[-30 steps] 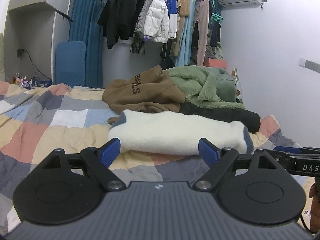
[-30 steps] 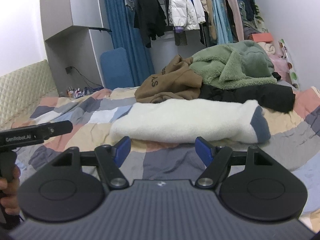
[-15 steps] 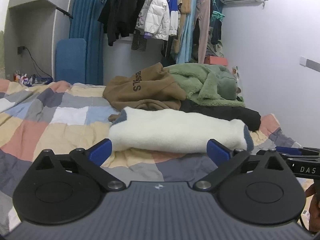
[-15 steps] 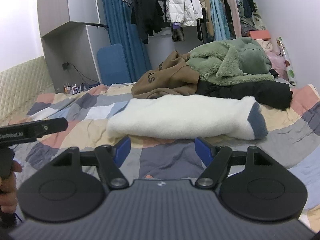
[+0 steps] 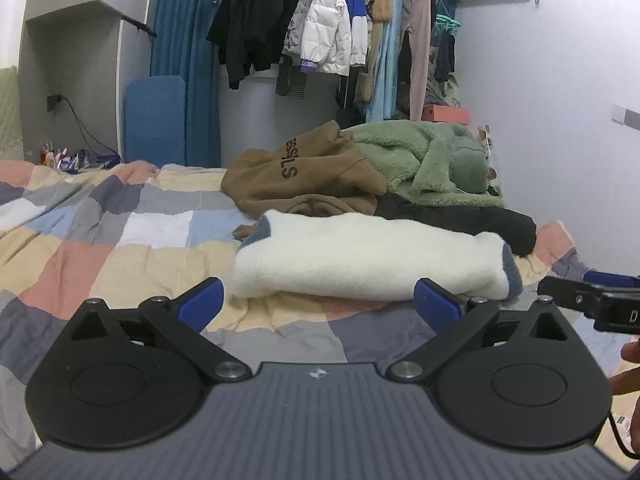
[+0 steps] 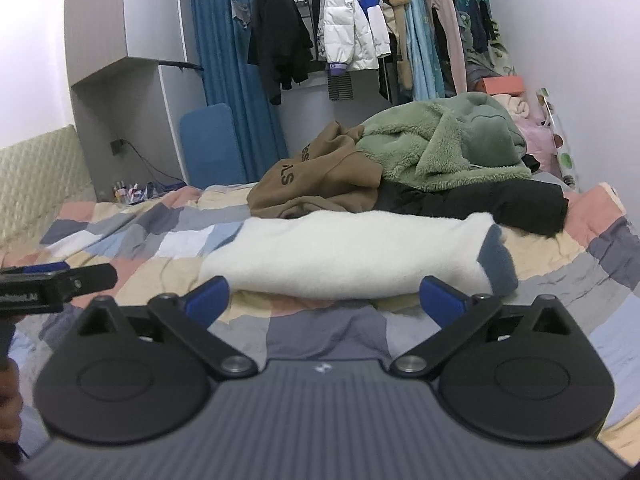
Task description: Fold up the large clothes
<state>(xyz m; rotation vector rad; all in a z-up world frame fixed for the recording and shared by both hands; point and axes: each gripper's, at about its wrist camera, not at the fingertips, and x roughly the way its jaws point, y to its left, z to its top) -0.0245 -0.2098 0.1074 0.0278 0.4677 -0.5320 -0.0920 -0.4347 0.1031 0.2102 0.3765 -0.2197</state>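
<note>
Where clothes hang, patchwork bedspread

Both tongs, left and right, look alike: black round-hinged arms, silver pivot screws, blue fingertip pads, ribbed grey bodies.

We read dark letters "SSLS", upside down, on brown hoodie; first letters hidden in fold. From right wrist view, same hoodie shows only "LS" plus partial letters above. White "D" on right gripper body at frame edge. Left gripper label blurred; we make out "...Robot.AI" at most.
</note>
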